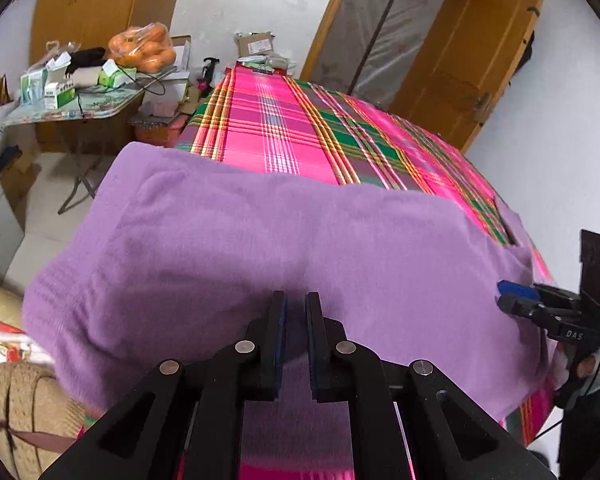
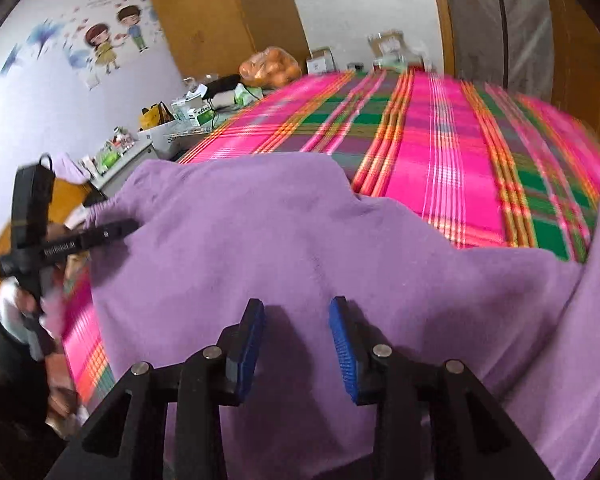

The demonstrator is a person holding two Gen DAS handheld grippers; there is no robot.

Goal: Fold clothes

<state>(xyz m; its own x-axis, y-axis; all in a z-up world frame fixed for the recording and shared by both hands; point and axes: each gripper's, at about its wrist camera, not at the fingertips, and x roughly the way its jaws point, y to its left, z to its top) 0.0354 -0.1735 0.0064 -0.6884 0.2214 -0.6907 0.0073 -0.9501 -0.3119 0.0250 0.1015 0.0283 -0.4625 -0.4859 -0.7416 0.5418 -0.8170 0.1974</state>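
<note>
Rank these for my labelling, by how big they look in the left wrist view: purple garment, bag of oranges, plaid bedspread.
1. purple garment, though it lies nearest the camera
2. plaid bedspread
3. bag of oranges, far off on the side table

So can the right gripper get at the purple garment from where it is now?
Probably yes. The right gripper hangs open just above the purple garment on the plaid bed cover, and nothing lies between them.
</note>
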